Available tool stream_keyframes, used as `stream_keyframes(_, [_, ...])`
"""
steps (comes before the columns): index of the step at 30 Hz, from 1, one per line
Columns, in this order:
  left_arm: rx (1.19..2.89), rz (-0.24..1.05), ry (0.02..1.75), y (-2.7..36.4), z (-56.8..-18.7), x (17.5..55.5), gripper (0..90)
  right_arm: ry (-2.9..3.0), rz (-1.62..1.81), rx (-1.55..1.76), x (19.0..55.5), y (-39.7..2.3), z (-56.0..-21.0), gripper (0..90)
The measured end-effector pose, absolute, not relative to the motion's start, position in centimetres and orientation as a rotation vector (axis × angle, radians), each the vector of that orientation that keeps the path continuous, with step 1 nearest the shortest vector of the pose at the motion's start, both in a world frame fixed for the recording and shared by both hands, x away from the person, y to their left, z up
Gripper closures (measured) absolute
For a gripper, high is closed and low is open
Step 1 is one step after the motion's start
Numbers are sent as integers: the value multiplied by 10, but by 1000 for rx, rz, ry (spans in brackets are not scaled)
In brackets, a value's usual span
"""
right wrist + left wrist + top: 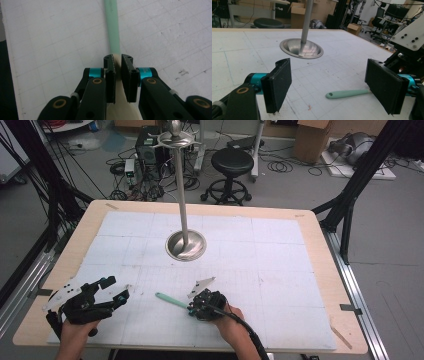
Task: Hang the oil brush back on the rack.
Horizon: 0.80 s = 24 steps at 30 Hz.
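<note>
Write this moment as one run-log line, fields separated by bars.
left tool: open, holds nothing | right tool: shut on spatula with green handle | spatula: low over white mat | metal stand: upright, mid-table

No readable text anywhere — no labels, brands or numbers. The white mat on the worktop carries just a faint printed grid, and the cardboard boxes on the floor behind it are too small and blurred to show any lettering.
</note>
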<state>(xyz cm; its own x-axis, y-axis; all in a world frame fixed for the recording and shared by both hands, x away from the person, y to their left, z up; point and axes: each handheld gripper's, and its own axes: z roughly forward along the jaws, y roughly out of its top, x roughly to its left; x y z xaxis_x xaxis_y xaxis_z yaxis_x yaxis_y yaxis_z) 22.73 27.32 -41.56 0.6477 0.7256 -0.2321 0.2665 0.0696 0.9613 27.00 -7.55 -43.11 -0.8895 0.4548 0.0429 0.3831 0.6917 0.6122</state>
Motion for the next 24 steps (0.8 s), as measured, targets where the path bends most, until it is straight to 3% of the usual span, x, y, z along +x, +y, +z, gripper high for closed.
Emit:
stream_keyframes(9, [1496, 424, 872, 276, -415, 228, 222, 2768, 1006, 699, 267, -82, -429, 823])
stream_keyframes(21, [1494, 418, 869, 278, -415, 228, 244, 2665, 1214, 792, 260, -122, -416, 823])
stream_keyframes(24, [1511, 376, 834, 275, -415, 227, 327, 2643, 1272, 800, 258, -130, -415, 823])
